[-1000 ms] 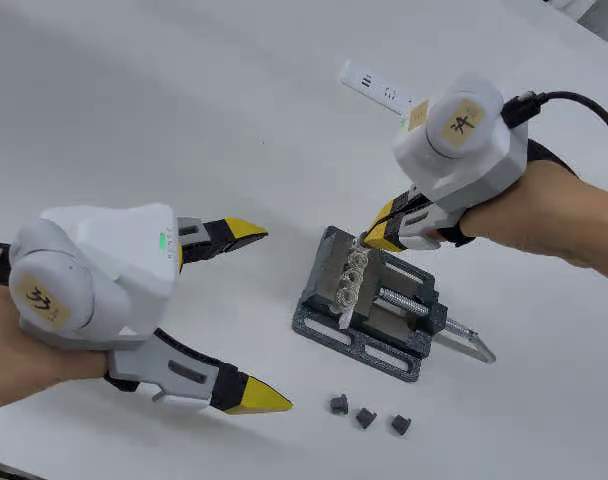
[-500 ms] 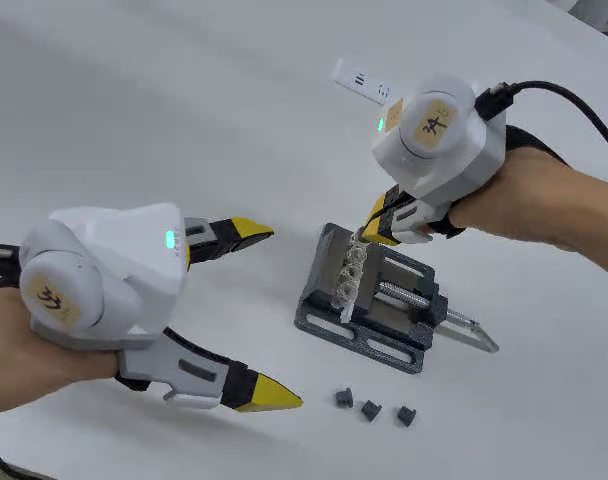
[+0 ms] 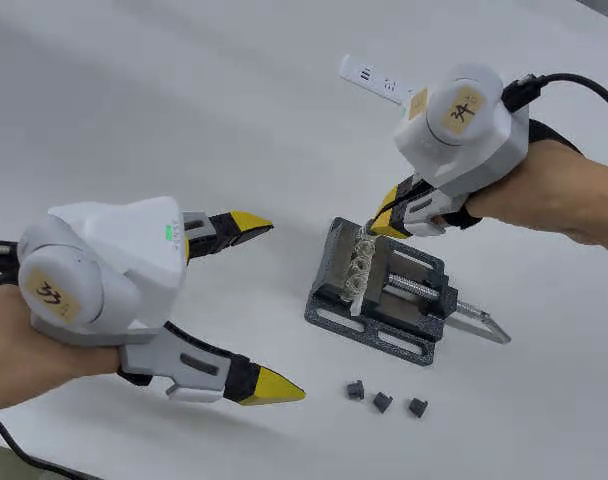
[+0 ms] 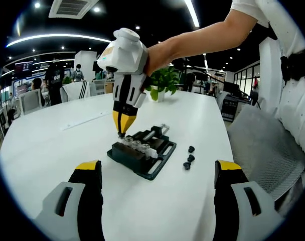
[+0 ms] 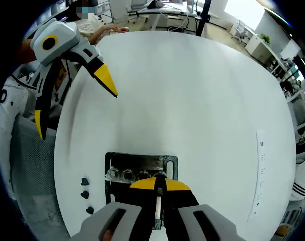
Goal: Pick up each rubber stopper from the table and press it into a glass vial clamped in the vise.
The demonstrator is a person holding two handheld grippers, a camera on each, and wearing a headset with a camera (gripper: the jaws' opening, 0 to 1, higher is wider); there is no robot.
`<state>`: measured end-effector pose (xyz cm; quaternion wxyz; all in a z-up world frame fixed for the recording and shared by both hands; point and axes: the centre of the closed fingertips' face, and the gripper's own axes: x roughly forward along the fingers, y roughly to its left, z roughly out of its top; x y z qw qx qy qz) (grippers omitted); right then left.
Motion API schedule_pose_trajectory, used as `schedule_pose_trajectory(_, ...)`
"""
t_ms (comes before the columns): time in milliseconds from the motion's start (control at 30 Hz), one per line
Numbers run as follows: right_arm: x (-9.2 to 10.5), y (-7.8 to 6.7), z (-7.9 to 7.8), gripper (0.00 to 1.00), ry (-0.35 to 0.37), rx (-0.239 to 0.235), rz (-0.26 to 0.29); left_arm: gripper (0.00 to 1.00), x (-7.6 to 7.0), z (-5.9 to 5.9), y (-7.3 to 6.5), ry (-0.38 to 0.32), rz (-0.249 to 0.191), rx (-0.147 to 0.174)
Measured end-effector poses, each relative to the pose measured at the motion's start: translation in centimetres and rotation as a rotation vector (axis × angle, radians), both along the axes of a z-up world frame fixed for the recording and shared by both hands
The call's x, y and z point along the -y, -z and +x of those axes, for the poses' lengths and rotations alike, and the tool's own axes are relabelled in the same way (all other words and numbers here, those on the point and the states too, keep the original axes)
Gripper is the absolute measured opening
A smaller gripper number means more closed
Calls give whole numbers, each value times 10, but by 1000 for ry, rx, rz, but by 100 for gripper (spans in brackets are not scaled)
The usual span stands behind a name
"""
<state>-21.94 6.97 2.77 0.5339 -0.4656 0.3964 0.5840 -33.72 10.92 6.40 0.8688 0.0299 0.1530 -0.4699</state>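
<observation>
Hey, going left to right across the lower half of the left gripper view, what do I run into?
A yellow-tipped finger → the vise → three rubber stoppers on the table → the other finger.

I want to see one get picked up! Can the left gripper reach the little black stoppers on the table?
Probably yes. The left gripper is open, and the three stoppers lie on bare table just ahead of it, beside the vise, with nothing between.
</observation>
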Motion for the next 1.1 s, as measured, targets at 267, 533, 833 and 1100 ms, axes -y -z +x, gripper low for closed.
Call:
schedule_pose_trajectory(267, -3, 0, 2, 0, 13, -4, 16, 92, 0, 0, -3, 5, 6, 3)
schedule_pose_trajectory(533, -3, -1, 3, 0, 16, -1, 21, 92, -3, -1, -5, 4, 14, 3)
schedule_pose_trajectory(833, -2, -5, 3, 4, 38, 6, 49, 92, -3, -1, -8, 7, 22, 6)
schedule_pose_trajectory(1100, 3, -19, 4, 8, 75, 15, 96, 92, 0, -3, -9, 20, 32, 8)
